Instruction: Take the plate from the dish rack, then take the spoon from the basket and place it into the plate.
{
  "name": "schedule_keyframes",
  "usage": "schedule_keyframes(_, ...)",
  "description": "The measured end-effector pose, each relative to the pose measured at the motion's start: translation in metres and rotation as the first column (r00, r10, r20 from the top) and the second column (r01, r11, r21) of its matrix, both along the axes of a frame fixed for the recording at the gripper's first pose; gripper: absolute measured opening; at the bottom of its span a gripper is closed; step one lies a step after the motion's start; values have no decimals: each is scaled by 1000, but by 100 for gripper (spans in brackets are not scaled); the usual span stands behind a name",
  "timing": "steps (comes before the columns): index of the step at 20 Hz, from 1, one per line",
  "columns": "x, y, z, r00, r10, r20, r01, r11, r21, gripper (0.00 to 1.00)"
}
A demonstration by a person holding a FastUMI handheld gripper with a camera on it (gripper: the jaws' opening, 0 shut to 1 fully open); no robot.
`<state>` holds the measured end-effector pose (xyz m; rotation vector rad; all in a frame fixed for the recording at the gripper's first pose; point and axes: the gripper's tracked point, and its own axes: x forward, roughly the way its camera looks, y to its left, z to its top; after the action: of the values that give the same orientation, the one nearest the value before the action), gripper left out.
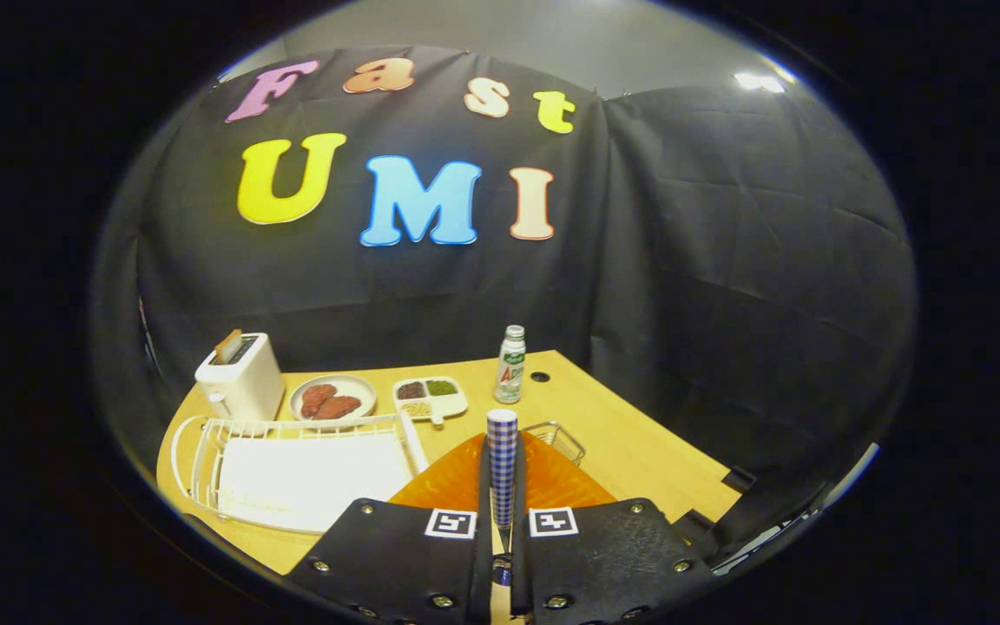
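Standing upright in hand-held gripper [502, 529], spoon [503, 464], handle up

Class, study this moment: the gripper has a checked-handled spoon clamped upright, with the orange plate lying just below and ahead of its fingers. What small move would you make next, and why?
Probably lower and tilt the spoon down onto the orange plate, then open. The gripper is shut on the spoon's handle, which stands upright directly over the plate, with the wire basket beyond.

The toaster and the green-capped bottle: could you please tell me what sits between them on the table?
In the gripper view, a round plate of reddish food sits beside the toaster, then a divided tray, then the bottle.
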<state>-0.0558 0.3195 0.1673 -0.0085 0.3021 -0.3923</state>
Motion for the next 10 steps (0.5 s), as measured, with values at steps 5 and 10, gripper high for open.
schedule_keyframes(5, -12, 67, -35, 995, 93, -37, -91, 995, 43, 8)
schedule_keyframes(10, -5, 104, -85, 991, 105, -87, -96, 991, 95, 8)
